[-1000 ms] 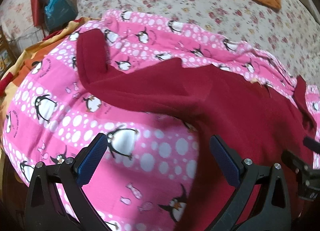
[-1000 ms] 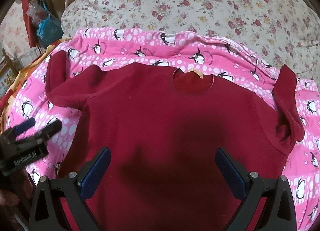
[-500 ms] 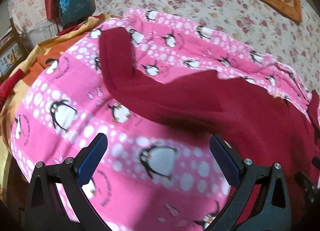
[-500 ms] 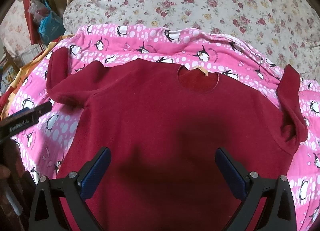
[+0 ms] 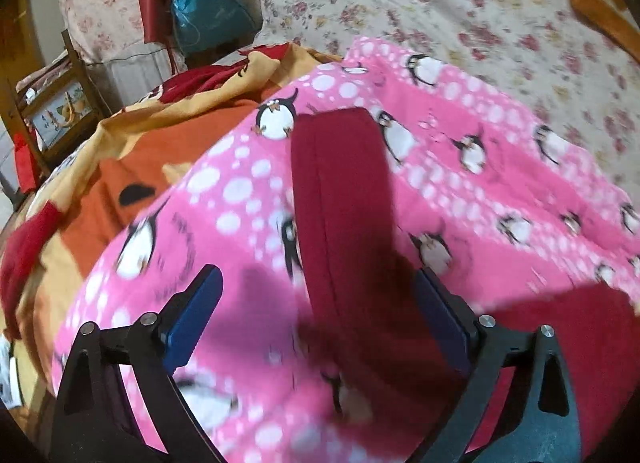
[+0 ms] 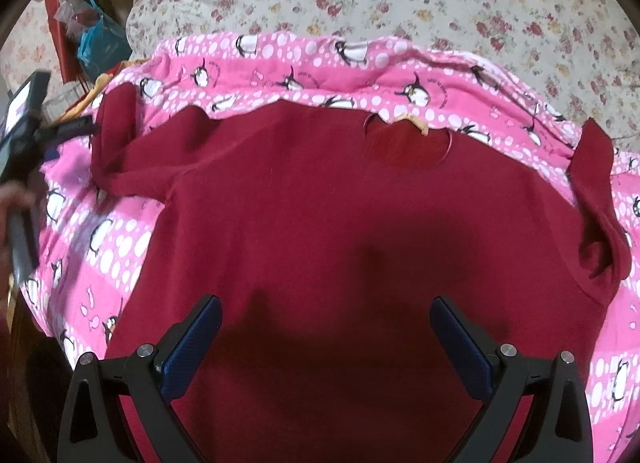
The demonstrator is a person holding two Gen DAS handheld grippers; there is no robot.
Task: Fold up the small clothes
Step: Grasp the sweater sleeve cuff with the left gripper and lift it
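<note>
We see the left gripper (image 5: 316, 315) over the shirt's left sleeve (image 5: 340, 183); its fingers are apart, closing a little, not pinching it. The red shirt (image 6: 340, 223) lies flat on the pink penguin blanket (image 6: 280, 59). Our right gripper (image 6: 326, 337) hangs over the shirt's bottom, fingers wide apart.

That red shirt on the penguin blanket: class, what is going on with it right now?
A person with a hand-held gripper in each hand is starting to fold the red shirt, which lies flat on the pink penguin blanket. The left hand-held gripper straddles the shirt's sleeve, jaws closing but not yet gripping. The right hand-held gripper hovers open over the shirt's body.
</note>
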